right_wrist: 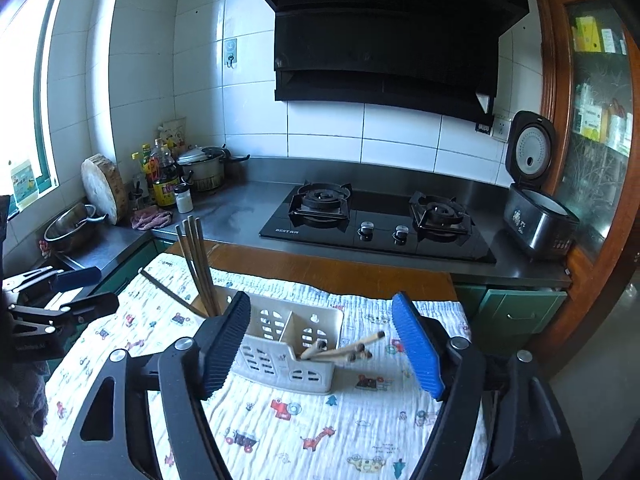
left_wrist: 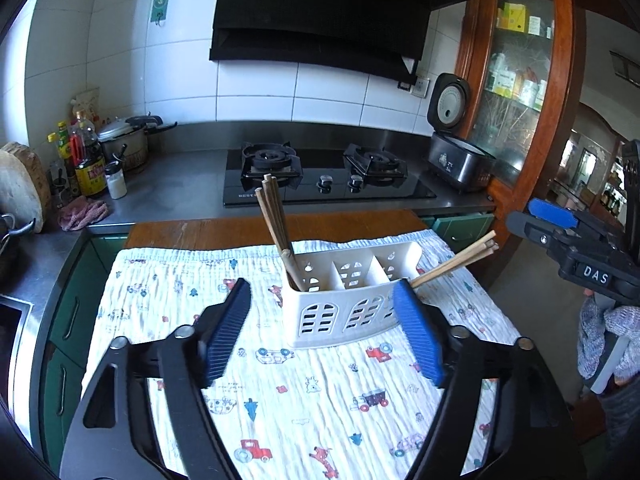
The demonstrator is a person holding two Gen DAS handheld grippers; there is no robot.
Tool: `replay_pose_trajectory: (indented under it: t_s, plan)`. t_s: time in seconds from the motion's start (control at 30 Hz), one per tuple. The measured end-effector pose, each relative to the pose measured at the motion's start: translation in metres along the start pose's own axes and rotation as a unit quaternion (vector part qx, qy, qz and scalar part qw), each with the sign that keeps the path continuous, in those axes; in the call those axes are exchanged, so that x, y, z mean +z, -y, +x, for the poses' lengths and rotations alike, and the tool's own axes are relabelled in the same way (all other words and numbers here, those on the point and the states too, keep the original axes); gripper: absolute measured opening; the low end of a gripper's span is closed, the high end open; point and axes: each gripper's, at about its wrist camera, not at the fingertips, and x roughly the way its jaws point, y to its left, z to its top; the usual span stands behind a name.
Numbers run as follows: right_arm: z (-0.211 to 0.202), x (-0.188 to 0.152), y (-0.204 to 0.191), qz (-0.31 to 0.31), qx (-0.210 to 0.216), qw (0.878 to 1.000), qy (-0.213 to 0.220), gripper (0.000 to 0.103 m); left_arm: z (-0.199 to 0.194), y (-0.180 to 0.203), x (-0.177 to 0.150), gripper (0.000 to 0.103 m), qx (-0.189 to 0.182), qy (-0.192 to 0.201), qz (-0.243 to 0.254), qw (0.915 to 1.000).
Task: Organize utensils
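Chopsticks [right_wrist: 340,350] are seen leaning in the holder [left_wrist: 344,304] ahead of both claws, on the cloth-covered desk [left_wrist: 304,408]. Left claw [left_wrist: 320,328] and right claw [right_wrist: 320,344] are held wide, empty. Light, stiff, slippery sticks are probably best pinched mid-shaft.

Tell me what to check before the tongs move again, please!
1. Left tongs open and empty: ok.
2. Right tongs open and empty: ok.
3. White holder standing flat on the cloth: ok.
4. Dark chopsticks upright in an end slot: ok.
5. Light chopsticks standing straight: not ok, they lean out over the rim.
6. One stick lying on the cloth beside the holder: not ok.
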Motion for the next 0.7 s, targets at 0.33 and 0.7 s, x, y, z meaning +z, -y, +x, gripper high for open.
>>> replay_pose_trajectory:
  t_s: [0.33, 0.7]
  plan:
    - [-0.028, -0.04, -0.014, -0.005, -0.004, 1.0, 0.002, 0.085, -0.031, 0.005, -0.037, 0.097, 0.026, 0.029, 0.012, 0.9992]
    - [-0.047, -0.09, -0.045, -0.041, -0.023, 0.999, 0.003, 0.093, -0.055, 0.007, -0.083, 0.098, 0.043, 0.032, 0.019, 0.9984]
